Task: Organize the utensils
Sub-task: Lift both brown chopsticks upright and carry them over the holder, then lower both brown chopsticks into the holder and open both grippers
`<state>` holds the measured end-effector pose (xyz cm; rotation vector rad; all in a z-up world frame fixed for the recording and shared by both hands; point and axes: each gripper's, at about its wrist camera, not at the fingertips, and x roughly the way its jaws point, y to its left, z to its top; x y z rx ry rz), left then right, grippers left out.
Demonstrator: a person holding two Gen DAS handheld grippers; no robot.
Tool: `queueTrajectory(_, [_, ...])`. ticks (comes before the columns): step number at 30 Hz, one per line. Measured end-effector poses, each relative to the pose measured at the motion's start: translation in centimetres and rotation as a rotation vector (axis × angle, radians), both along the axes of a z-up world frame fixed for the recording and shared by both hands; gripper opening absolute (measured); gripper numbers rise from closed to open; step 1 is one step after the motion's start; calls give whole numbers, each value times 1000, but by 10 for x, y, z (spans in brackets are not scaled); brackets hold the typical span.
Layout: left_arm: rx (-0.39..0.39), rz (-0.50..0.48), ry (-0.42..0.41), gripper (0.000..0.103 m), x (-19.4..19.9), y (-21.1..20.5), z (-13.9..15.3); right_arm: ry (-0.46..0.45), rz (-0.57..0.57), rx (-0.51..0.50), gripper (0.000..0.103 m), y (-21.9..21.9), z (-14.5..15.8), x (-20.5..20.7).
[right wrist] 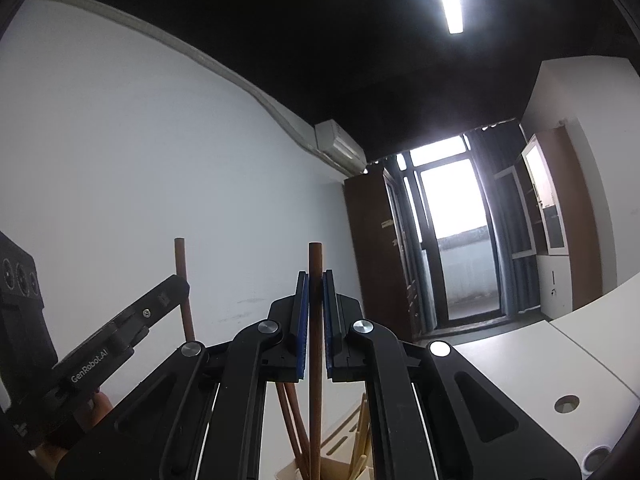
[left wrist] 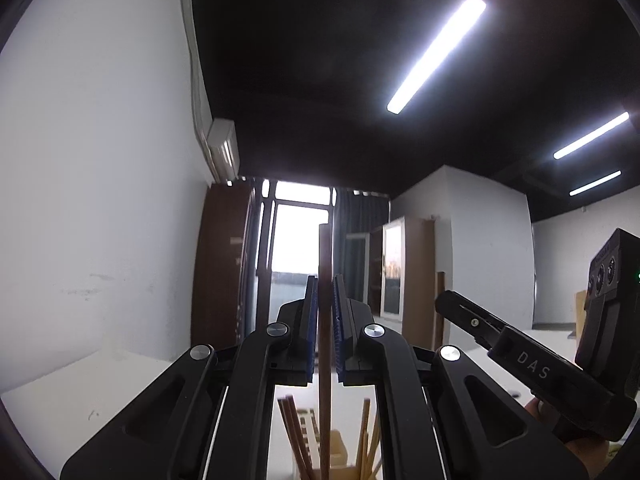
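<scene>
The left tongs (left wrist: pixel 325 320) are clamped tight on 1 dark brown chopstick (left wrist: pixel 325 280), held upright between the blue pads. The right tongs (right wrist: pixel 316 312) pinch a second dark chopstick (right wrist: pixel 315 280) the same way. Both sticks stand over a pale wooden holder (left wrist: pixel 340 456) on the white surface (left wrist: pixel 80 384), with other brown and light chopsticks (left wrist: pixel 294 432) leaning inside it.

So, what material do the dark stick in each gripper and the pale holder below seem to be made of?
Dark sticks: probably wood, reddish brown, matte, no gleam; plastic is possible. Holder: likely light unfinished wood or bamboo, pale tan, with cut slots.
</scene>
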<state>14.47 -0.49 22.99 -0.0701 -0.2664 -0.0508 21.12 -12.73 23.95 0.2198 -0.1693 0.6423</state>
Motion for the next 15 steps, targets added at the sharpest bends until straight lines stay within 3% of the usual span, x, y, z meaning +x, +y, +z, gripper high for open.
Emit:
queueTrajectory(9, [-36, -24, -97, 6, 4, 1, -4, -125, -2, 125, 7, -12, 8, 0])
queueTrajectory(15, [-27, -17, -73, 6, 27, -4, -17, -118, -2, 117, 7, -4, 3, 22])
